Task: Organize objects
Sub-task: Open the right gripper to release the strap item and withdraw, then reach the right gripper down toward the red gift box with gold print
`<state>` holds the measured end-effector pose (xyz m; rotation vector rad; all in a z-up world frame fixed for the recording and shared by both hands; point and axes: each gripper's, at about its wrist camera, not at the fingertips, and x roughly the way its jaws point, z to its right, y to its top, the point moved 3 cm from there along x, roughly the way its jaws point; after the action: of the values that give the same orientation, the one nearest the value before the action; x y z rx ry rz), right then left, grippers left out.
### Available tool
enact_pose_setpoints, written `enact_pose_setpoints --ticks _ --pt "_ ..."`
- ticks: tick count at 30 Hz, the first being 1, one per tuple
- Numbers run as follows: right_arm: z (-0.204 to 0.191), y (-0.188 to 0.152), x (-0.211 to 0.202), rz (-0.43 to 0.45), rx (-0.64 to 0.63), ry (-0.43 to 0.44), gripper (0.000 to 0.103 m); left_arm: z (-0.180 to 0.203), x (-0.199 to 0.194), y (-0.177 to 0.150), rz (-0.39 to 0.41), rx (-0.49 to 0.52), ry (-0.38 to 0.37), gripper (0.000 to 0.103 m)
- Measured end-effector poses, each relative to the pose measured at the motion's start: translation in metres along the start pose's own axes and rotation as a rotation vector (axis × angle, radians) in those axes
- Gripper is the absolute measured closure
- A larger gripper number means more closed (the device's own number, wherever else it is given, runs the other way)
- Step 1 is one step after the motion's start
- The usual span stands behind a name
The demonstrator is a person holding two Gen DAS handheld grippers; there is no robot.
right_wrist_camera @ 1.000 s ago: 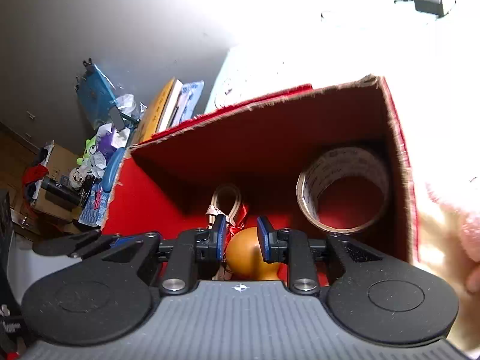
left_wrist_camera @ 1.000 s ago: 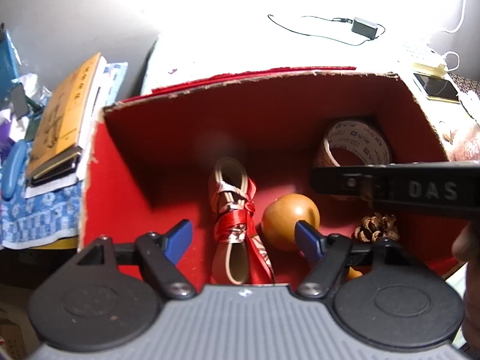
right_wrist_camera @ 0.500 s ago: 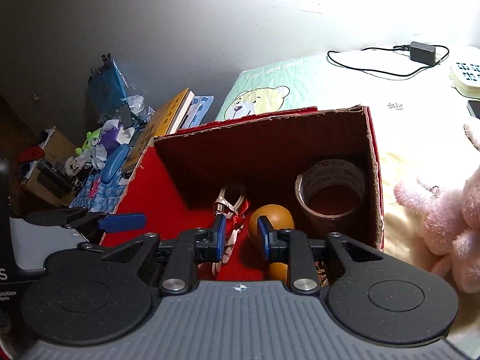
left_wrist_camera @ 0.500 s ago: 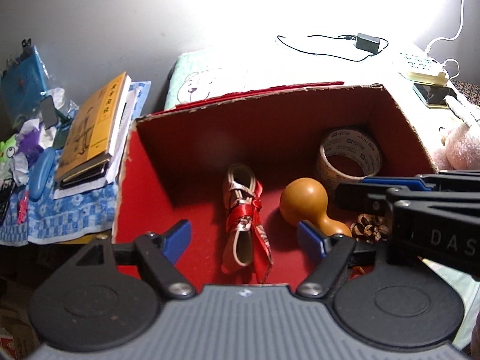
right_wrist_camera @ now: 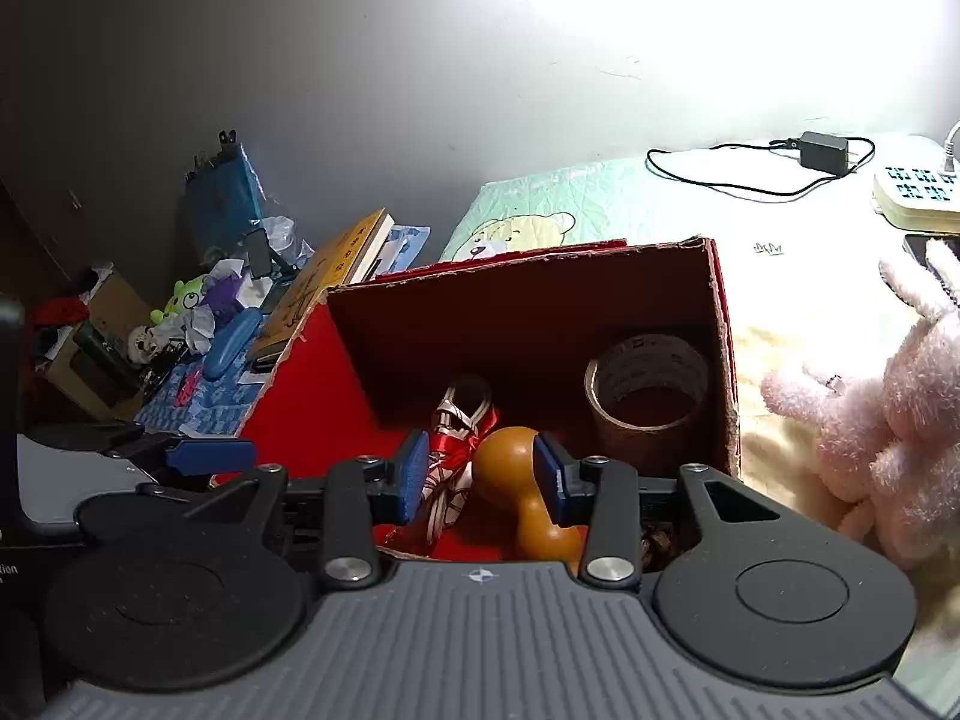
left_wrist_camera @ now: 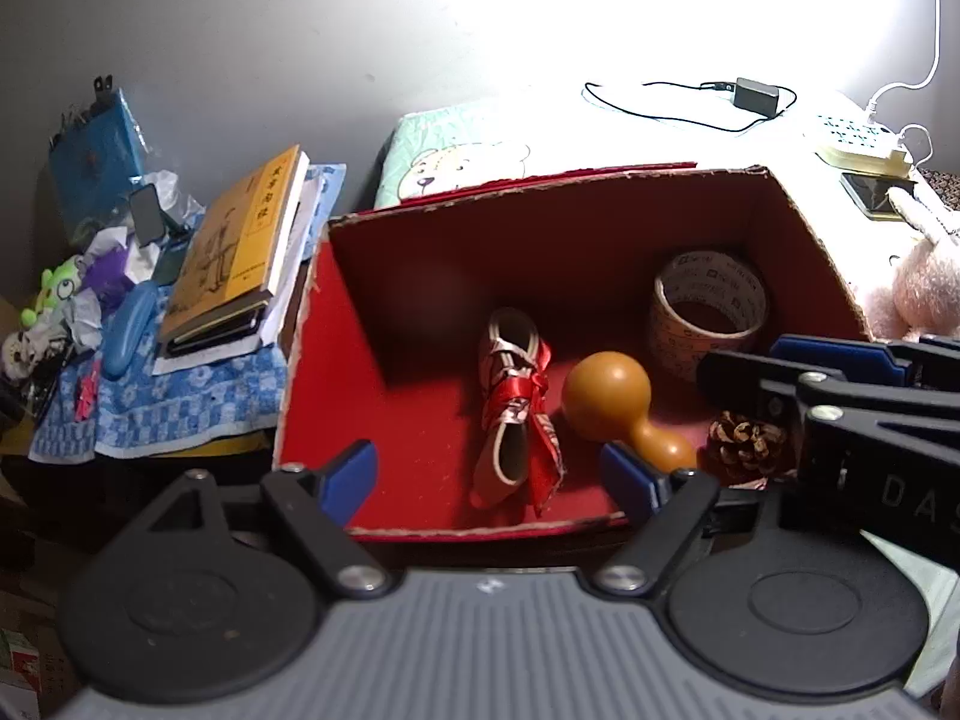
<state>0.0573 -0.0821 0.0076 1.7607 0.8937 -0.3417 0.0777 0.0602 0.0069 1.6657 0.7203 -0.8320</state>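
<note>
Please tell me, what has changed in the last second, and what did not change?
Both grippers pulled back and up out of the red box. The right gripper, nearly shut a second ago, has opened wider; the left gripper stayed open. Neither holds anything. The gourd, ribbon bundle, tape roll and pine cone lie where they were.

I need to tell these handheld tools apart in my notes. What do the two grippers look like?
Both match: the left gripper and right gripper have ribbed grey bodies, black linkage arms with silver screws, round black discs and blue finger pads. The right one's side shows white letters "DAS".
</note>
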Motion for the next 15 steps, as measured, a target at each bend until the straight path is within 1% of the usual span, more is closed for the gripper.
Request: enact_pose_setpoints --ticks 6,15 --pt "-0.002 -0.008 -0.005 -0.004 0.009 0.001 0.061 0.000 -0.007 -0.008 0.010 0.005 0.024 0.019" --pt "-0.005 -0.015 -0.012 -0.007 0.024 0.015 0.060 0.002 -0.014 -0.016 0.002 0.001 0.027 0.018"
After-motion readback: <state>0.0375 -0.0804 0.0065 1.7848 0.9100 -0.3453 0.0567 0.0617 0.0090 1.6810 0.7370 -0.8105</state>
